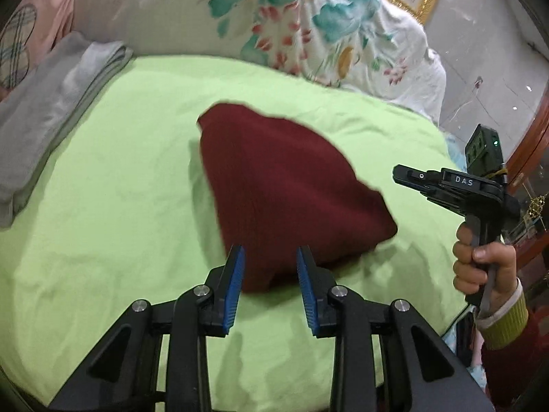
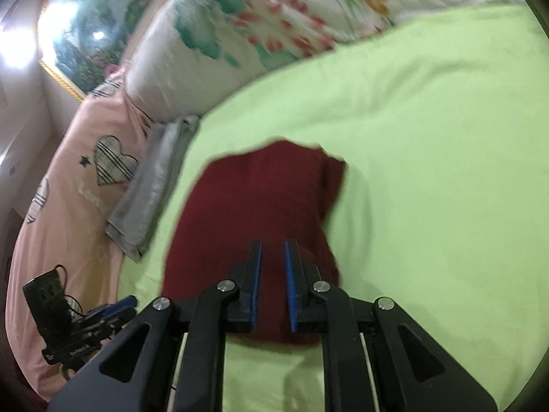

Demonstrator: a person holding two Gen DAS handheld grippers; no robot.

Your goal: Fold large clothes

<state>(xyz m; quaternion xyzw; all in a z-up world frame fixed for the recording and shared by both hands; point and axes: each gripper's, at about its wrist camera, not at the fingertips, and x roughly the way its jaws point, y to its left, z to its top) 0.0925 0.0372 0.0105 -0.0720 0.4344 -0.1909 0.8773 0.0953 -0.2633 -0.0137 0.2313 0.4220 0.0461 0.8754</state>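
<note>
A dark red garment (image 1: 284, 178) (image 2: 254, 199) lies folded in a compact bundle on the green sheet (image 1: 120, 189) (image 2: 429, 171). My left gripper (image 1: 271, 250) hovers over its near edge with the blue pads well apart and nothing pressed between them. My right gripper (image 2: 272, 243) hangs above the garment's near end with only a narrow gap between its pads, the red cloth showing behind it. In the left wrist view the right gripper (image 1: 398, 173) is off to the right, held by a hand (image 1: 480, 264), with nothing hanging from it. In the right wrist view the left gripper (image 2: 128, 304) is left of the garment, apart from it.
A folded grey cloth (image 1: 51, 110) (image 2: 154, 178) lies along the sheet's left edge. A rolled floral quilt (image 1: 274, 17) (image 2: 257, 17) lines the far side. A pink cover with heart patches (image 2: 68, 206) lies left of the grey cloth. A framed picture (image 2: 85, 41) hangs on the wall behind.
</note>
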